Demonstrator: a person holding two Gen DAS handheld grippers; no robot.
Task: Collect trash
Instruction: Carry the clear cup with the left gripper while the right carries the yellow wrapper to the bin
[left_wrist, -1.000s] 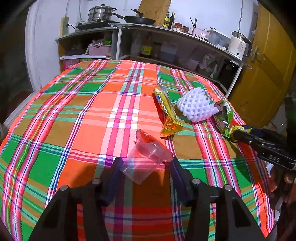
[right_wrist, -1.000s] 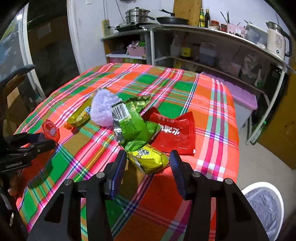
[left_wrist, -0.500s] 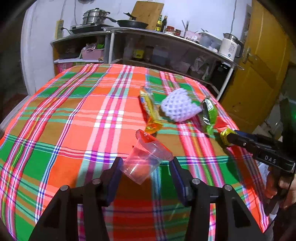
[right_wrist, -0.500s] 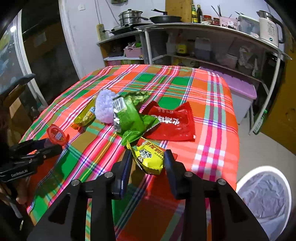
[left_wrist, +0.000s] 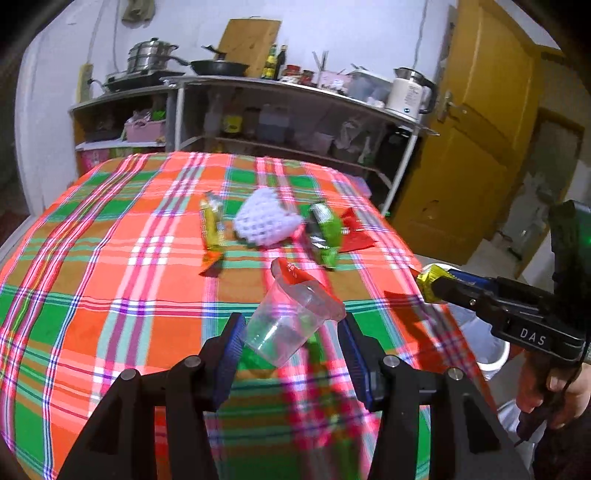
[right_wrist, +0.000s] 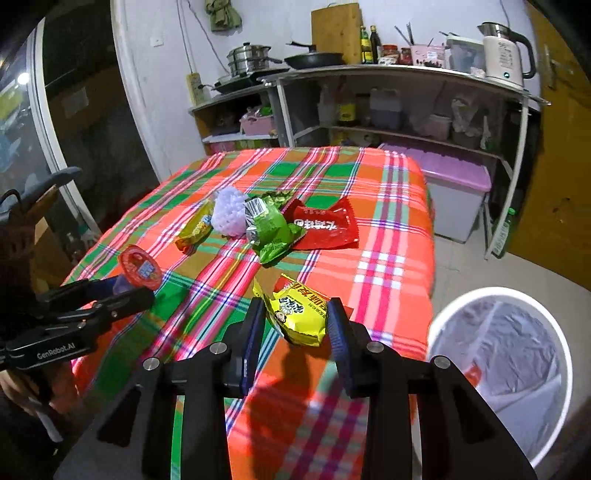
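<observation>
A: Two pieces are lifted off the tabletop (right_wrist: 391, 206). The left tongs (left_wrist: 291, 332) grip the clear cup (left_wrist: 291, 325).

B: And the right tongs (right_wrist: 297, 321)?

A: They have just closed on the yellow wrapper (right_wrist: 299, 314), beside the white bin (right_wrist: 498, 369) (probably to drop it there).
</observation>
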